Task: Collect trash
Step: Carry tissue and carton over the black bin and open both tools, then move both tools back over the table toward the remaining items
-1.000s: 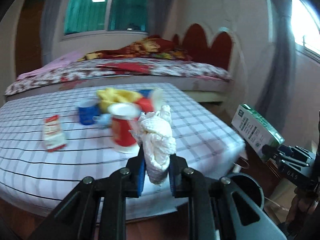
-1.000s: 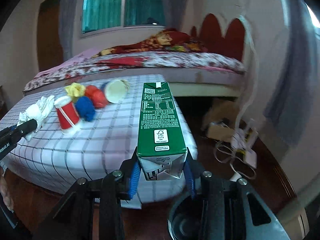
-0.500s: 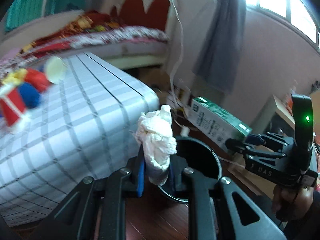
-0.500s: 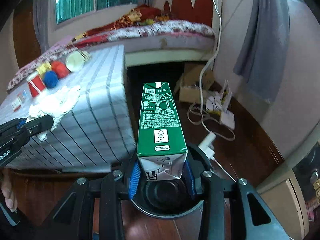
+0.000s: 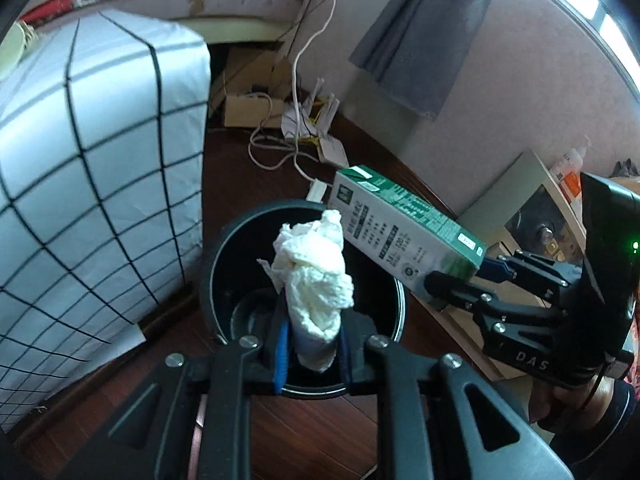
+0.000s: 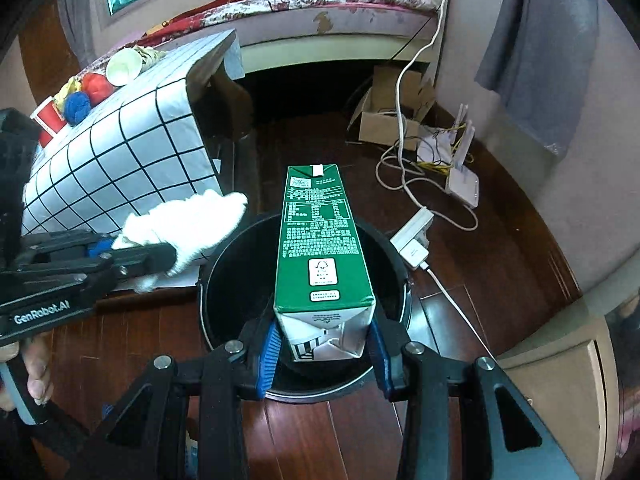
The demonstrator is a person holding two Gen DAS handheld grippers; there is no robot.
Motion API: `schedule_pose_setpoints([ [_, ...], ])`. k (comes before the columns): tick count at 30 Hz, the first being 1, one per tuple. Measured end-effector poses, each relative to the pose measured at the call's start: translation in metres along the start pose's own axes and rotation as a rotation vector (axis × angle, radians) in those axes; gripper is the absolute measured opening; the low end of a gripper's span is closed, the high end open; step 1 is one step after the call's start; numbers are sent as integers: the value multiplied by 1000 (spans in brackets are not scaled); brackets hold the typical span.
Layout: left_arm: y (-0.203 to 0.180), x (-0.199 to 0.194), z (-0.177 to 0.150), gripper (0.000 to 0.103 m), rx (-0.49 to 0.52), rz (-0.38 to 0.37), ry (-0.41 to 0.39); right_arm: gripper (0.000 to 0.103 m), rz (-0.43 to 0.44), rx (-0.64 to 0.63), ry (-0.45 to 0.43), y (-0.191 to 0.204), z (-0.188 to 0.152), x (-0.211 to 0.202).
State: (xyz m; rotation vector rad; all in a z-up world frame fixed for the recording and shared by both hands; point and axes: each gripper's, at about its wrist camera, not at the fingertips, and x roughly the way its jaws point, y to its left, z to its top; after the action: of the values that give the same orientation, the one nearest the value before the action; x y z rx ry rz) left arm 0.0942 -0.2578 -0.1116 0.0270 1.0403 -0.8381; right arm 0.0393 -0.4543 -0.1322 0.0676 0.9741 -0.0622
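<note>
Readable text first: the left gripper [image 6: 132, 258] body says "GenRobot.AI" in the right wrist view, and the right gripper [image 5: 456, 280] has "DAS" printed on it in the left wrist view. The green milk carton [image 6: 322, 248] is covered in small white print with a QR code near its top and an FSC-style tree logo lower down, but the print is too tiny for me to read. Counts: two grippers, one carton, one crumpled white tissue wad [image 5: 314, 276], one black trash bin [image 6: 224, 276] on the dark wood floor. Back on the checkered surface [image 6: 132, 148] I count one red cup [image 6: 48, 118], one white cup lying on its side [image 6: 124, 66], plus a blue ball [image 6: 78, 106], a red one [image 6: 97, 86] and a yellowish clump [image 6: 70, 86]. Left jaws are clamped on the tissue, right jaws are clamped on the bottom end of the carton, and both pieces hang right over the open bin, not touching it. Compared with half a second ago, both grippers have swung further off the surface and in over the bin, so the bin mouth now sits directly under each item. A white power strip [image 6: 412, 240] lies on the floor just beside the bin.
</note>
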Motion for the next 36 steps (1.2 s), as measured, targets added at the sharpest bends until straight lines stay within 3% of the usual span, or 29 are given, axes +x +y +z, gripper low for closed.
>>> schedule_pose_setpoints([
  [1, 0, 3, 1, 29, -9, -7, 7, 42, 13, -2, 11, -1, 1, 3],
  [2, 1, 8, 1, 51, -12, -1, 14, 43, 32, -5, 28, -2, 3, 8],
  [3, 4, 10, 1, 83, -16, 16, 15, 45, 51, -5, 49, -2, 4, 15],
  [4, 5, 8, -1, 94, -26, 41, -9, 50, 48, 2, 65, -3, 5, 22],
  [5, 7, 4, -2, 102, -33, 94, -34, 73, 26, 8, 79, -5, 4, 27],
  [6, 9, -3, -6, 102, -36, 124, -45, 82, -4, 10, 84, -6, 3, 31],
  [8, 13, -21, -15, 102, -47, 184, -73, 84, -36, 35, 70, -5, 2, 28],
  [12, 21, -68, -36, 102, -53, 292, -166, 98, -59, 44, 10, 13, 3, 8],
  [16, 41, -117, -50, 102, -86, 413, -260, 100, -56, 45, -52, 37, 14, -10],
  [20, 65, -145, -57, 102, -117, 486, -308, 102, -54, 18, -117, 69, 32, -26],
  [29, 85, -184, -64, 103, -177, 582, -379, 103, -14, -71, -203, 134, 56, -52],
  [36, 101, -211, -71, 103, -229, 614, -438, 103, 14, -134, -262, 177, 72, -67],
])
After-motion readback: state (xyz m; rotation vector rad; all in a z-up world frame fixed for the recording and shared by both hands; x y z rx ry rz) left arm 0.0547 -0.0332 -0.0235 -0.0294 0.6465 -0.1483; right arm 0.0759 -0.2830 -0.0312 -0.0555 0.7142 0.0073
